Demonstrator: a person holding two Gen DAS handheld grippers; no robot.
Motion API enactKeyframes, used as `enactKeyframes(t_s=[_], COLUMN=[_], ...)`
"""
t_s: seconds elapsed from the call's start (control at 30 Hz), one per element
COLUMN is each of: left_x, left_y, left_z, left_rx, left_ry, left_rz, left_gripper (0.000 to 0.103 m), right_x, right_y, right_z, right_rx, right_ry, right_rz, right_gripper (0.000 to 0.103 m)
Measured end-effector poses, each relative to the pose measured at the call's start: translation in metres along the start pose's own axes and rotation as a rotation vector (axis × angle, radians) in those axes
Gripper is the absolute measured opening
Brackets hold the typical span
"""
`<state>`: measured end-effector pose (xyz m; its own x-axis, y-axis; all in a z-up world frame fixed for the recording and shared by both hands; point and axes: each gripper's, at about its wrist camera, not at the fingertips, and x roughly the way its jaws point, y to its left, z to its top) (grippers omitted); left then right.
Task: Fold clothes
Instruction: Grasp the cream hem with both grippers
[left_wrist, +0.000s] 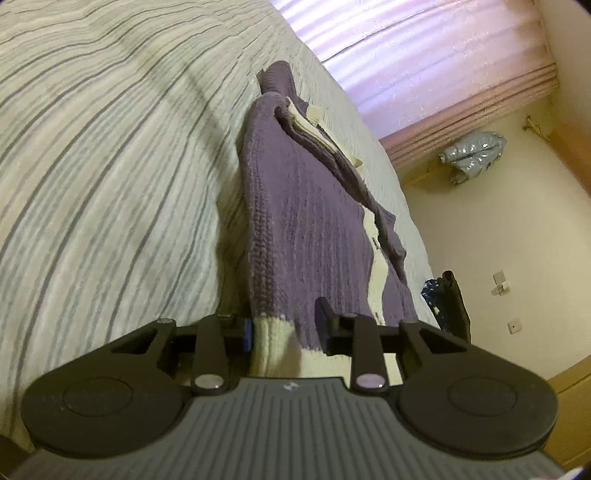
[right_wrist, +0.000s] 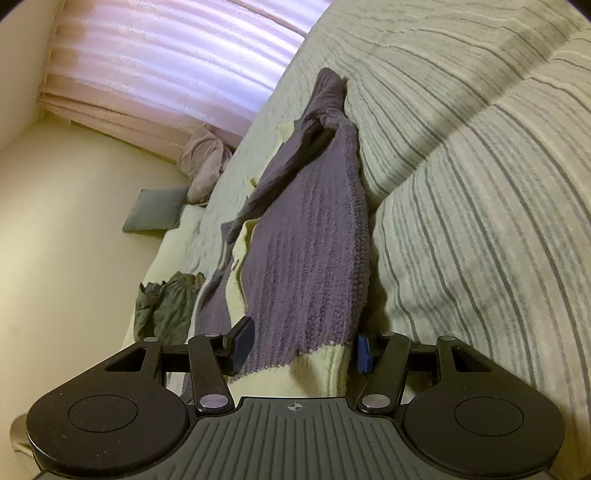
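Note:
A purple knitted sweater (left_wrist: 295, 221) with a cream hem and cream trim stretches from the striped bedcover (left_wrist: 110, 147) up toward both cameras. My left gripper (left_wrist: 286, 328) is closed on one part of the cream hem, the cloth bunched between its fingers. In the right wrist view the same sweater (right_wrist: 306, 240) runs along the bedcover (right_wrist: 480, 221). My right gripper (right_wrist: 301, 350) holds another part of the hem, its jaws standing fairly wide around the thick knit. The sweater's far end with a sleeve lies crumpled on the bed.
Pink curtains (left_wrist: 424, 55) hang beyond the bed. A silvery bundle (left_wrist: 472, 151) and a dark object (left_wrist: 450, 302) sit on the cream floor. An olive garment (right_wrist: 166, 302) lies at the bed's edge, with a grey cushion (right_wrist: 155, 210) and a pinkish pillow (right_wrist: 207, 162) nearby.

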<state>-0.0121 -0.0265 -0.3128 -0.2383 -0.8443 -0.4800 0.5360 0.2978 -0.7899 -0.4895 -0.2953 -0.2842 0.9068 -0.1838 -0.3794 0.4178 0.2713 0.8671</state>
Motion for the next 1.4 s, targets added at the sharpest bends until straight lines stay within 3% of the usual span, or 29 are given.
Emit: enactKeyframes(t_s=[0.07,0.1,0.13,0.17,0.27,0.37,0.73,0.93,1.27,1.4], left_x=[0.004,0.005,0.004,0.003,-0.001,-0.002,-0.042,-0.079,-0.157,-0.158], left_y=[-0.003,-0.004,-0.003,-0.002,0.000,-0.007,-0.046,-0.061,-0.040,-0.032], left_z=[0.002,0.003,0.003,0.004,0.004,0.004,0.011,-0.005,-0.094,-0.097], left_rx=[0.010,0.014,0.013,0.010,0.002,0.038,0.154,0.185,0.090,0.042], left_ry=[0.004,0.006,0.007,0.009,0.007,-0.001,-0.096,-0.117,-0.054,-0.049], left_rz=[0.007,0.014,0.026,0.033,0.043,0.073,-0.003,-0.041,-0.056,-0.064], left_gripper=[0.024,0.018,0.010,0.010,0.009,0.008,0.007,0.007,0.007,0.007], right_x=[0.006,0.008,0.011,0.014,0.012,0.009,-0.029,-0.052,-0.124,-0.125], right_y=[0.002,0.001,0.000,-0.002,-0.003,0.003,0.047,0.072,0.081,0.084], right_z=[0.002,0.003,0.003,0.004,0.001,-0.001,-0.008,-0.029,-0.119,-0.117], right_rx=[-0.014,-0.011,-0.005,0.001,-0.001,-0.033,-0.122,-0.157,-0.124,-0.116], right_ry=[0.015,0.023,0.031,0.039,0.034,0.032,-0.082,-0.094,-0.028,-0.016], right_rz=[0.003,-0.005,-0.014,-0.024,-0.014,-0.056,-0.023,0.001,-0.023,-0.024], right_gripper=[0.054,0.037,0.028,0.022,0.022,0.011,0.007,0.007,0.007,0.007])
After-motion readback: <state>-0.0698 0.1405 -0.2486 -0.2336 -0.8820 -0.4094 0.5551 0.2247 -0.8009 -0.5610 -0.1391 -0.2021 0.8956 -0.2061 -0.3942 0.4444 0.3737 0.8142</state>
